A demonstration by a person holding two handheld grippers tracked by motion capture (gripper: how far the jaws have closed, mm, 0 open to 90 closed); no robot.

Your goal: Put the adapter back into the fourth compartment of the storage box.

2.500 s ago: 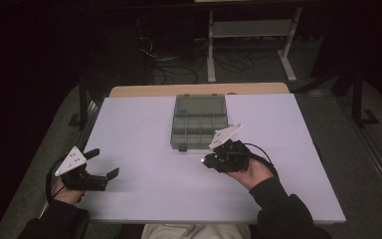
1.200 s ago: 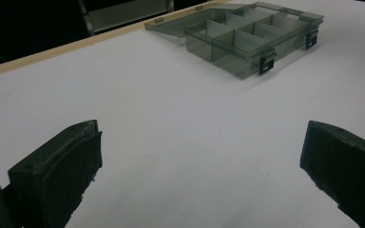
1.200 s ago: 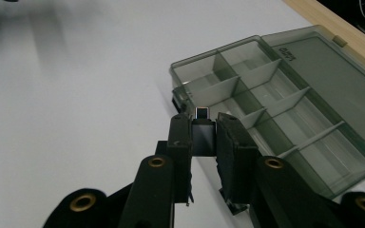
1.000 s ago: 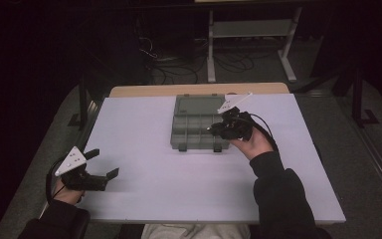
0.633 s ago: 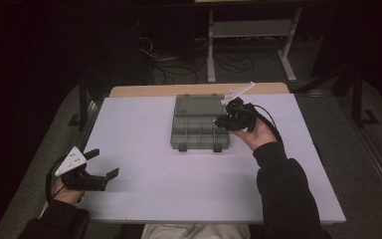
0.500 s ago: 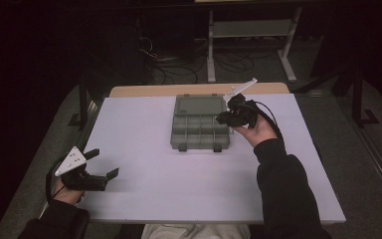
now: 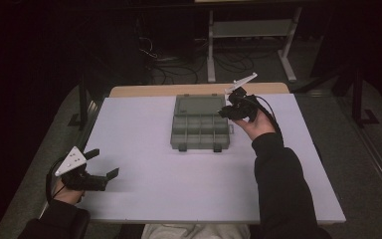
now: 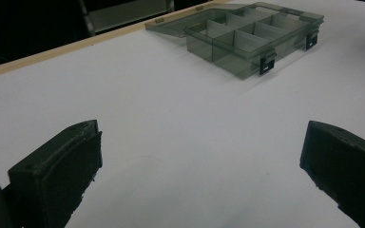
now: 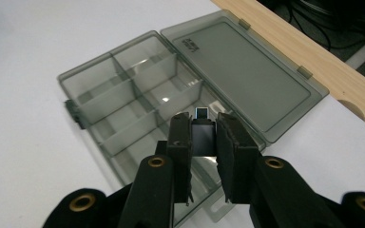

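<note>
Black jaws of the right gripper are clamped on a small dark block with a pale end, held just above the smoky grey plastic compartment box, whose lid lies flat behind it. The step in hand looks like carrying the block to a compartment; next it probably needs lowering into one cell before release (which cell cannot be told). The left gripper rests well apart near the white table's front edge, jaws wide and empty.
</note>
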